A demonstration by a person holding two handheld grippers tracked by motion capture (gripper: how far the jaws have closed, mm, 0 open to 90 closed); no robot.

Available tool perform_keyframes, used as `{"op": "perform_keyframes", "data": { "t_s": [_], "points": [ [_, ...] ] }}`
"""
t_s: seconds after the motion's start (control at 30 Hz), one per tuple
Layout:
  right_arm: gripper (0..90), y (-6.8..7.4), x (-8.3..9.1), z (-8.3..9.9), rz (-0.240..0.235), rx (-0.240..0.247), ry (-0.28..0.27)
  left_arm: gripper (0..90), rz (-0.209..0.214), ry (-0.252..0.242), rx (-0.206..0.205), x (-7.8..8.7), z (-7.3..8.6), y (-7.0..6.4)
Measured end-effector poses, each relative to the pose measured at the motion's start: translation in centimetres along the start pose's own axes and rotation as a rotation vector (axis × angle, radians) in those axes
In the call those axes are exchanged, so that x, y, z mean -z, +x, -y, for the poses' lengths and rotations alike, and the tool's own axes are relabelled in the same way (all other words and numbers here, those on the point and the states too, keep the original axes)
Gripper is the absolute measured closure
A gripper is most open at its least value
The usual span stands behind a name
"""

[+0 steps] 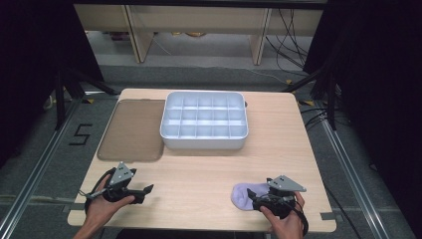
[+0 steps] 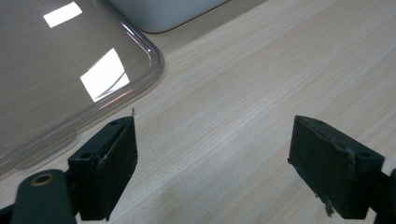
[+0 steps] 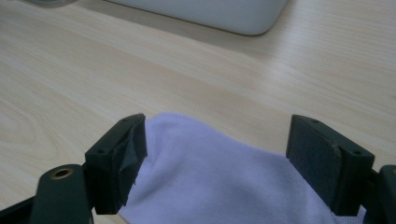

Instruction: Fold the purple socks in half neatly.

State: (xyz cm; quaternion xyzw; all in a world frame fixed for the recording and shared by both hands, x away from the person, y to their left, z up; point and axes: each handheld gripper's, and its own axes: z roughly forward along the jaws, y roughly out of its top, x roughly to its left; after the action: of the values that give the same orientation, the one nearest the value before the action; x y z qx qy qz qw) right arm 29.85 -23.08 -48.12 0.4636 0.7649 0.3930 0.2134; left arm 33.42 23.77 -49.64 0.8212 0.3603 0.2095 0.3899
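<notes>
One soft lilac sock [image 3: 219, 177] lies crumpled on the pale wood-grain table [image 1: 209, 174], near its front edge on the person's right. The right gripper [image 3: 217, 158] sits low over it, its two black jaws spread wide with the cloth lying between them; they straddle the sock without pinching it, though the left jaw seems to brush the fabric. The left gripper [image 2: 212, 161] is likewise wide open and holds nothing, with bare wood between its jaws (the pads look worn at the edges). Farther back stands one white plastic tray [image 1: 204, 142], rounded at the corners and split into a grid of small compartments. Just beside it lies one smoky clear lid [image 1: 132, 129], flat and glossy.
</notes>
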Motion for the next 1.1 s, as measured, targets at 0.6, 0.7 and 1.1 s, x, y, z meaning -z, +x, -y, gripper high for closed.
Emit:
{"op": "perform_keyframes", "data": {
  "t_s": [0.6,0.7,1.1],
  "points": [
    [36.4,-0.12,-0.01,0.05,-0.001,0.037,0.043,14.7,0.027,-0.013,0.02,-0.38,0.12,-0.44],
    [40.8,-0.05,-0.11,0.12,-0.015,0.036,0.047,14.7,0.023,0.009,-0.001,-0.26,0.08,-0.37],
    [79.8,0.7,-0.52,0.11,-0.047,0.139,0.119,14.8,0.026,0.008,-0.014,-0.4,0.06,-0.44]
  ]
}}
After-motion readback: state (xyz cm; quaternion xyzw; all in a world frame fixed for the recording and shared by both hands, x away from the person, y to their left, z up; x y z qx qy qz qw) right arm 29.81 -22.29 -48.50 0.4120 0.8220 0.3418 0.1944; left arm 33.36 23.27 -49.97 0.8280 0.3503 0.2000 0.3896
